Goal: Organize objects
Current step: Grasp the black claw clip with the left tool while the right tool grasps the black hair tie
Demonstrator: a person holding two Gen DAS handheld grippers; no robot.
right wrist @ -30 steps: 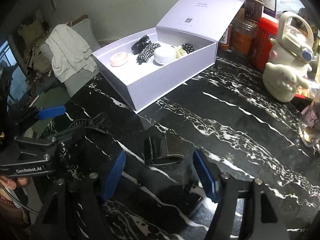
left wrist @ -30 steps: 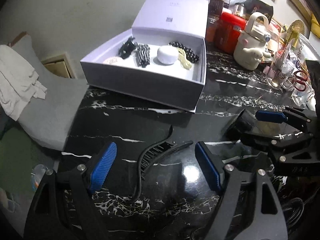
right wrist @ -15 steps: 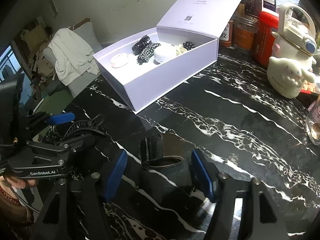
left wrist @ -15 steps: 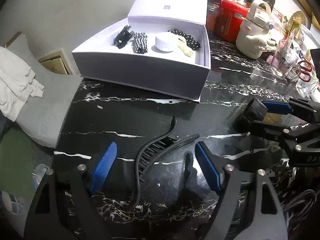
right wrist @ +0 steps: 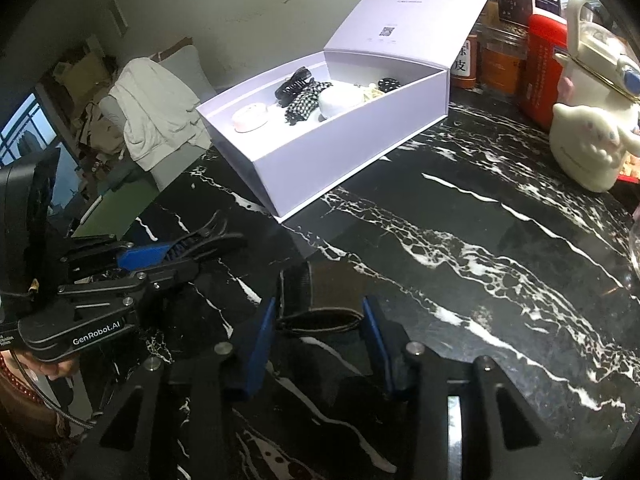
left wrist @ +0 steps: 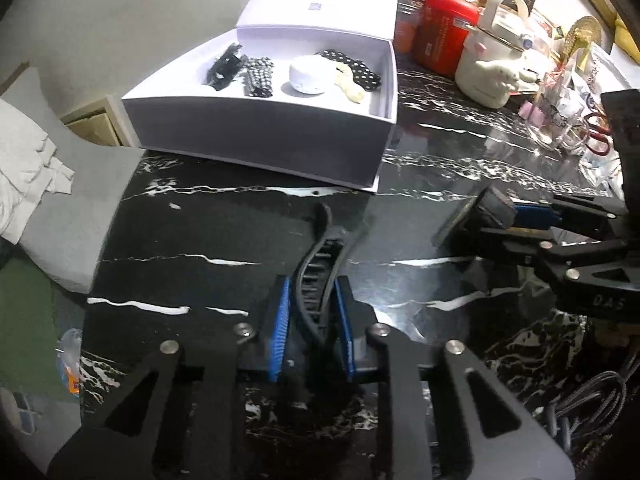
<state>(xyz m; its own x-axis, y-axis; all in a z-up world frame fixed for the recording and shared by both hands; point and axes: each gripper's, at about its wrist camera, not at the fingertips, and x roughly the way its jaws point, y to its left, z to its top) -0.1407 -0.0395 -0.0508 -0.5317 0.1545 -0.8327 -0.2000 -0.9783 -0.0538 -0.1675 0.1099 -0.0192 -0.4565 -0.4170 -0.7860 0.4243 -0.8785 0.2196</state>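
My left gripper is shut on a long black hair clip, which lies on the black marble table; the clip also shows in the right wrist view. My right gripper has closed around a black and brown band and its pads touch the band's sides; the band also shows in the left wrist view. An open lilac box behind holds several hair accessories and a white round case.
A cream teapot-shaped bottle, a red canister, jars and a glass with scissors crowd the right rear. A grey chair with white cloth stands left of the table. Cables lie at the near right.
My left gripper moved forward and closed on the hair clip. My right gripper moved forward and closed in on the band.
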